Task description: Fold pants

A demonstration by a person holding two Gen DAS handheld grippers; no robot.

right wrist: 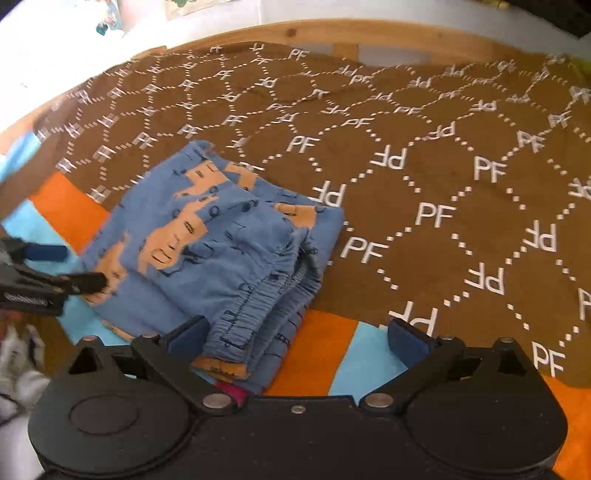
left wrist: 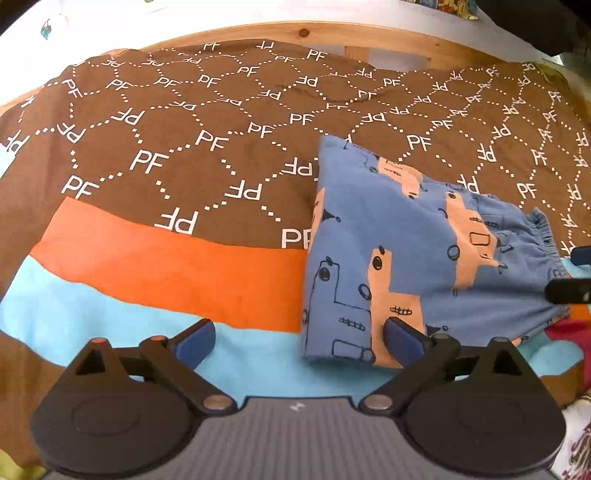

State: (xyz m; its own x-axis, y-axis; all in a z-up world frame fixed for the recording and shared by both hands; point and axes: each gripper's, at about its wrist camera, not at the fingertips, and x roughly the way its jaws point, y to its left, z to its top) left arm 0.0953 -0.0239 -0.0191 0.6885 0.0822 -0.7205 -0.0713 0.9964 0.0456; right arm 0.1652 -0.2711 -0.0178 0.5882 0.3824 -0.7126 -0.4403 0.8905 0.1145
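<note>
The pants (left wrist: pixel 388 258), blue with orange block prints, are seen lying folded into a compact stack of several layers on a bedspread (left wrist: pixel 184 147) patterned in brown with white letters and bands of orange and light blue. A wooden bed frame (left wrist: pixel 332 35) is seen at the far edge. The bundle rests over the near border where brown meets orange, with the gathered elastic waistband (right wrist: pixel 258 306) turned toward the right gripper.

The left gripper (left wrist: pixel 299 341) is held with its jaws spread wide and released; its right finger lies at the near left corner of the bundle, though contact cannot be confirmed. The right gripper (right wrist: pixel 295 338) is likewise released, its jaws spread, with the waistband end lying just beside its left finger.

The fabric is judged to be light, soft and limp, so the layers may slide or spring apart if dragged. A hold is best taken at the thick waistband edge or through all layers at a folded corner. The folding appears nearly complete.
</note>
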